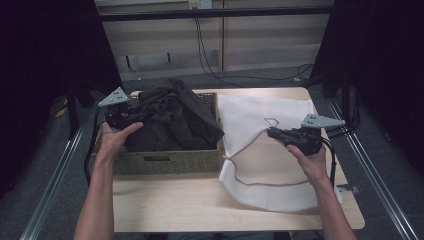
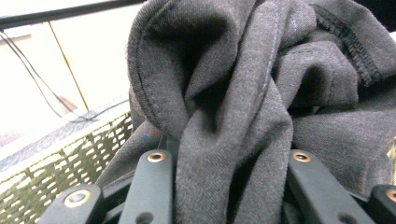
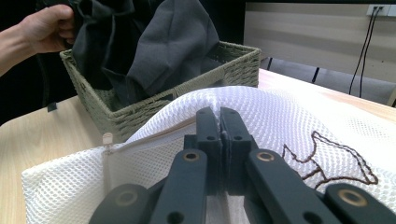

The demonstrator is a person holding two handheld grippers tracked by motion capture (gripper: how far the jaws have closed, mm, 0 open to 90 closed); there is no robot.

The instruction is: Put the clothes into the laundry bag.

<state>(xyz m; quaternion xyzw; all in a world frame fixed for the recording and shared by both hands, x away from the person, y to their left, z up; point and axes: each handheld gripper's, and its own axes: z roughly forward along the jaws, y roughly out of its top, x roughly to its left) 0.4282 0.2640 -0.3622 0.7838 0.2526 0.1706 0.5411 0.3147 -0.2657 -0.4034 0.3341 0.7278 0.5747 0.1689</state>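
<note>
The dark garment (image 1: 172,120) is lying heaped in the basket (image 1: 165,161), soft and floppy, likely to sag and snag on the rim, so a thick fold is the safest hold. The left gripper (image 1: 116,116) is pinching such a fold. The right gripper (image 3: 221,140) is clamping the mesh bag (image 1: 265,120), which is light, limp and best held by its zipper edge.

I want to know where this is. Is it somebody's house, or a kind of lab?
Probably a lab or test room, not a house: a small wooden table ringed by black curtains, loose cables along the wall, and metal rails on the grey floor.
</note>
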